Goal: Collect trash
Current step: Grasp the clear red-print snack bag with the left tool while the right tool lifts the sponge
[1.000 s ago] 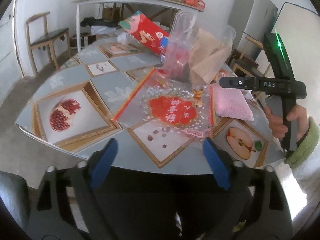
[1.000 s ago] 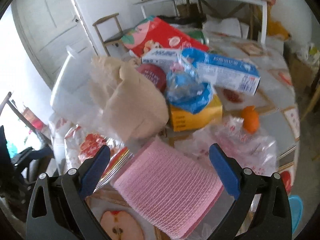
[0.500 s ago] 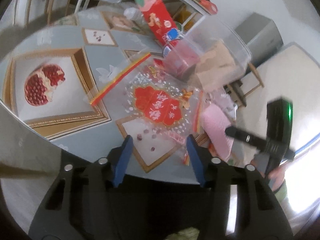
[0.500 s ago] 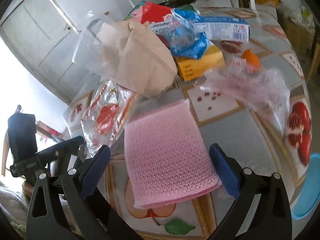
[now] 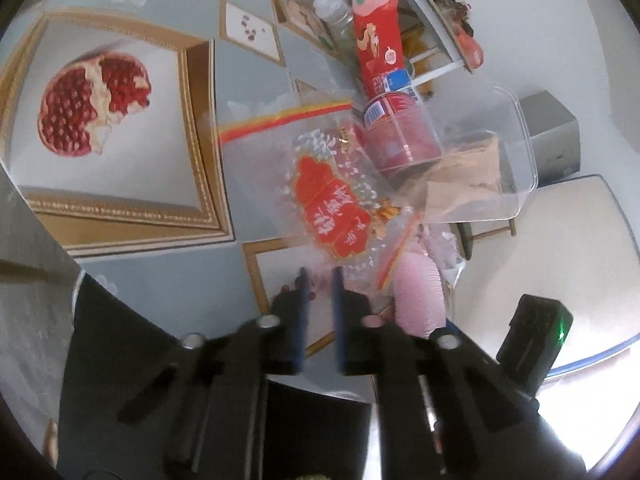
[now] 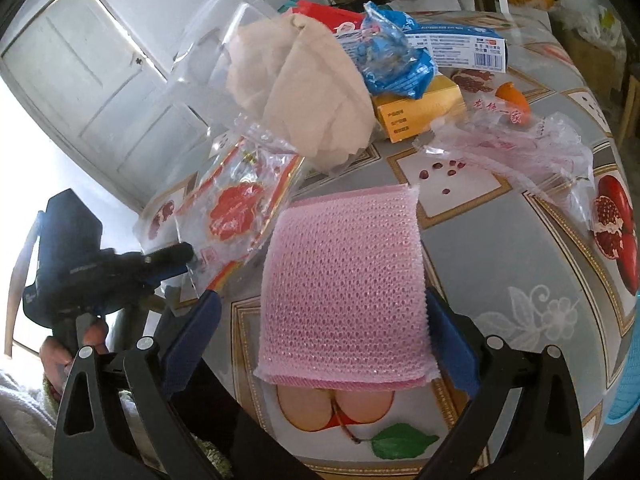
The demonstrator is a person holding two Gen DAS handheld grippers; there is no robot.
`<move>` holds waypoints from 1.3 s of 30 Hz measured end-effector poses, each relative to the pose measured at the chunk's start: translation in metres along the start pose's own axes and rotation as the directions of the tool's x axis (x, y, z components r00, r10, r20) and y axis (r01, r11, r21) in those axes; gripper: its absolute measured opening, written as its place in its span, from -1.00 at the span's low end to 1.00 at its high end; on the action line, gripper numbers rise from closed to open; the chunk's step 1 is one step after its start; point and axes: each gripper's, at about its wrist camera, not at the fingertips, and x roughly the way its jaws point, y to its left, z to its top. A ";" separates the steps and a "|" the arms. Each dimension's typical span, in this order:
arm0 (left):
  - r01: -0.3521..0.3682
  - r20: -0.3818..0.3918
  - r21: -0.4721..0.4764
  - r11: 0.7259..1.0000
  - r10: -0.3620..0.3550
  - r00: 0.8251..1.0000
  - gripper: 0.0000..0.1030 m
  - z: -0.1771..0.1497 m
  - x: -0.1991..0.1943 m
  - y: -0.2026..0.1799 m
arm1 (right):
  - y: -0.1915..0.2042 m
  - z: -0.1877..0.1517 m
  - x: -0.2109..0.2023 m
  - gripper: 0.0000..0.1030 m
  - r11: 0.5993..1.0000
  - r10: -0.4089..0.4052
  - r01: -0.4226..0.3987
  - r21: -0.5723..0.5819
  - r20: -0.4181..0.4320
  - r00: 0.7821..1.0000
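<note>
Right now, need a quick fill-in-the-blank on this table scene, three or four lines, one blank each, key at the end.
1. The pink mesh foam pad lies between the open blue pads of the ____ gripper.
2. The left gripper pinches the edge of the clear plastic bag with the ____ label.
3. The crumpled beige paper sits in a clear plastic ____.
4. The tablecloth shows a cut-open ____ in a gold frame.

Missing words: right; red; container; pomegranate

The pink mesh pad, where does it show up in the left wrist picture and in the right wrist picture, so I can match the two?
Left wrist view: the pink mesh pad shows as a narrow strip at lower right, just right of the left gripper.
Right wrist view: it fills the centre, between the right gripper's open jaws.
Shared landmark: the clear wrapper with the red label, lying next to the pad in both.
</note>
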 end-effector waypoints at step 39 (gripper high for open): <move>0.068 -0.130 0.001 0.998 -0.067 0.989 -0.13 -0.005 -0.046 0.053 | 0.067 0.025 0.006 0.87 0.902 -0.195 0.218 -0.373 0.100 0.976</move>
